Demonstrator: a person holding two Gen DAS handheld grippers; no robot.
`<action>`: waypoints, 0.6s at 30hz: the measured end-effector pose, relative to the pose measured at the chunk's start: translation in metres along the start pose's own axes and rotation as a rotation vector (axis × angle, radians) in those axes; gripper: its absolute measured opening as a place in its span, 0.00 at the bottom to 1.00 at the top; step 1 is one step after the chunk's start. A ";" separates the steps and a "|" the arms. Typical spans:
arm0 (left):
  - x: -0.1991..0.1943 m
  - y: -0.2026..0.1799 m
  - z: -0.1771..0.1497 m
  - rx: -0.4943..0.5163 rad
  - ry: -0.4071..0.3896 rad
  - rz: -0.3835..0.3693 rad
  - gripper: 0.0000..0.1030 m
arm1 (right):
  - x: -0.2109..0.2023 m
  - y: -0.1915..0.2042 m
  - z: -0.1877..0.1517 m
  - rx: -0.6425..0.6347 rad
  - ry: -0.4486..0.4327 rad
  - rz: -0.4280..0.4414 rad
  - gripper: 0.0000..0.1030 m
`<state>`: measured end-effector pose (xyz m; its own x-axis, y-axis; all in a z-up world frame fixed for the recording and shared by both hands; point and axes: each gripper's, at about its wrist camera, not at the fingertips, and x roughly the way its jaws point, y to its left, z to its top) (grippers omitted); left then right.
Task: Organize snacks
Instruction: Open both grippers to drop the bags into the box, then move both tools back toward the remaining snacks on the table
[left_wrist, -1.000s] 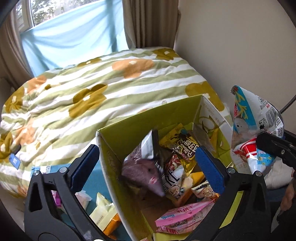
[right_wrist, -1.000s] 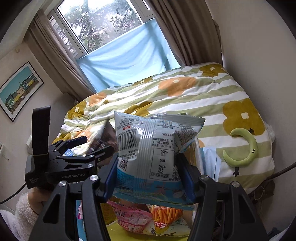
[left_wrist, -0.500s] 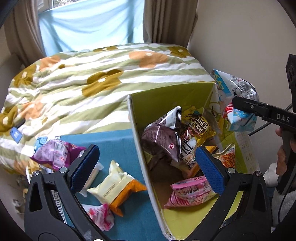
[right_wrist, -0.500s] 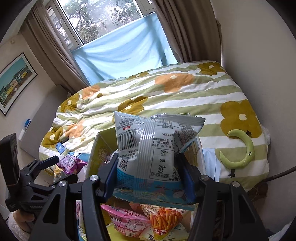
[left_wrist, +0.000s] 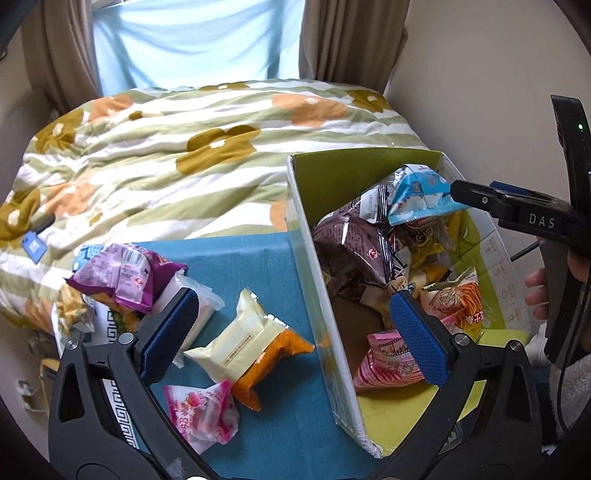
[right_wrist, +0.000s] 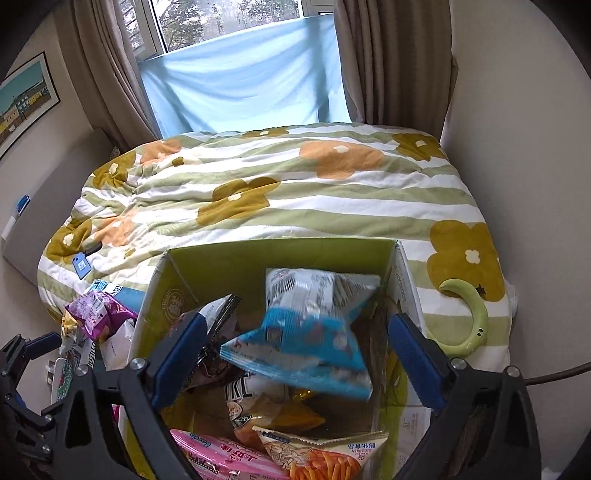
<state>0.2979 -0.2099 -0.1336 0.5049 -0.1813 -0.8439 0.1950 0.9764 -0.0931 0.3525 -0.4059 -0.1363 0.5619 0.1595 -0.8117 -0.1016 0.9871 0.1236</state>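
The blue-and-white snack bag (right_wrist: 301, 334) that the right gripper (right_wrist: 295, 363) was clamping half a second ago is now lying loose in the green cardboard box (right_wrist: 273, 258), blurred in the right wrist view and touching neither blue pad; the right gripper's fingers (right_wrist: 415, 360) are now standing wide apart on either side of it. In the left wrist view the same bag (left_wrist: 419, 195) is resting on top of the pile at the far end of the box (left_wrist: 317, 280), leaning over a brown packet (left_wrist: 349, 251), with the right gripper's black body (left_wrist: 517, 210) hanging just beside it at the box's right wall. The left gripper (left_wrist: 295, 332) has drawn back toward the teal surface (left_wrist: 255, 266), so more of the loose snacks are showing than before.

The left gripper is hovering above the box's near left wall, its fingers (left_wrist: 168, 336) spread wide and holding nothing. One pad is hanging over the surface, the other (left_wrist: 415, 339) over the inside of the box. Below them, a cream-and-orange packet (left_wrist: 247, 347) and a pink strawberry packet (left_wrist: 203, 411) are lying on the surface, with a purple bag (left_wrist: 123, 275) farther left near the bed's flowered quilt (left_wrist: 184, 147). Inside the box, a pink packet (left_wrist: 388, 363) and an orange-stick snack bag (left_wrist: 456, 302) are lying near the front.
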 end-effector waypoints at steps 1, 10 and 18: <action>-0.001 -0.001 -0.002 -0.003 -0.001 -0.005 0.99 | -0.002 0.000 -0.004 0.002 0.003 0.000 0.95; -0.040 -0.016 -0.009 0.011 -0.075 0.006 0.99 | -0.051 0.006 -0.022 0.017 -0.049 0.029 0.95; -0.101 -0.021 -0.030 -0.015 -0.176 0.051 0.99 | -0.114 0.012 -0.034 0.001 -0.134 0.031 0.95</action>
<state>0.2175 -0.2084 -0.0621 0.6535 -0.1481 -0.7423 0.1532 0.9863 -0.0619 0.2591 -0.4126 -0.0620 0.6634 0.1900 -0.7237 -0.1196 0.9817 0.1481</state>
